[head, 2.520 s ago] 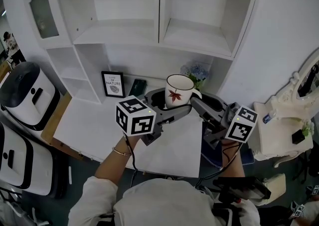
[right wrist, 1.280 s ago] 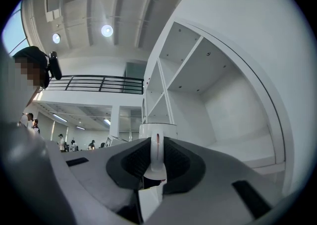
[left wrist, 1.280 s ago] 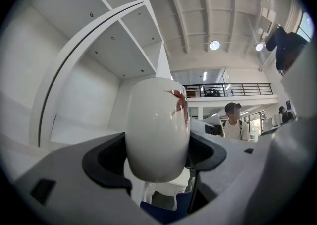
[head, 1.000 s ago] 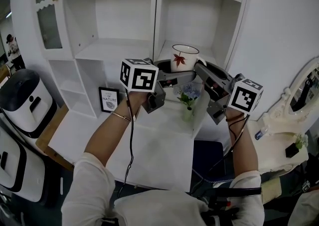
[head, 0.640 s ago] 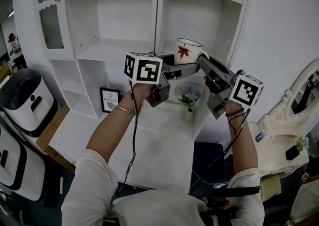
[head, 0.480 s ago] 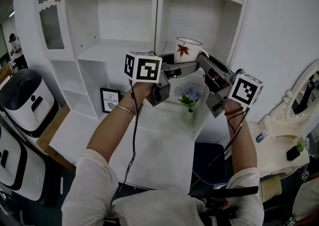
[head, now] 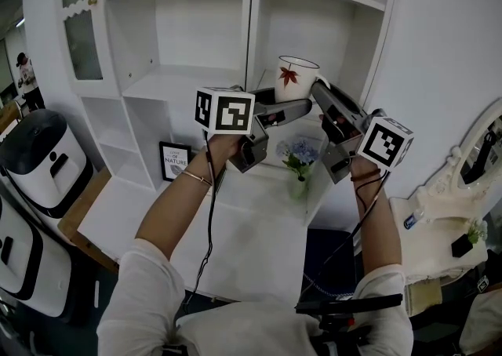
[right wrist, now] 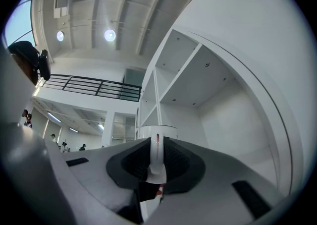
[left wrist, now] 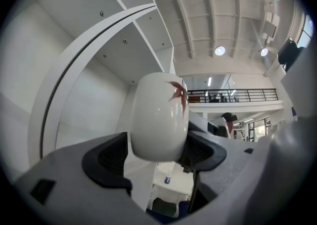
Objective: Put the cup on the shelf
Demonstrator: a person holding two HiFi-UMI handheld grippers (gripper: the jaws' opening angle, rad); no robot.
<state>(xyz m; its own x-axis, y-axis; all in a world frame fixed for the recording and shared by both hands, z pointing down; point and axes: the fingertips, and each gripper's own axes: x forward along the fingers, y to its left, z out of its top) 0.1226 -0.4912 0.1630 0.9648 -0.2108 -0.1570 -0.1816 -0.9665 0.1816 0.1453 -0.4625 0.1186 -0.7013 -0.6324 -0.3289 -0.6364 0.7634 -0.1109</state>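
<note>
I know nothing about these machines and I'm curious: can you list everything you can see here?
cup: one, white with a red leaf, held up at the right shelf compartment
shelf unit: one, white, ahead
picture frame: one, black, on the desk
flowers: one bunch, bluish, on the desk
desk: one, white, below
appliances: two, white and black, far left
left gripper: grey, shut on the cup's body
right gripper: grey, shut on the cup's handle

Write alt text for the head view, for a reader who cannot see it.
Two hand-held grippers hold a white cup with a red leaf up at the right compartment of a white shelf unit: the left gripper clasps its body, the right gripper pinches its handle. Below, blue flowers stand on a desk.
</note>
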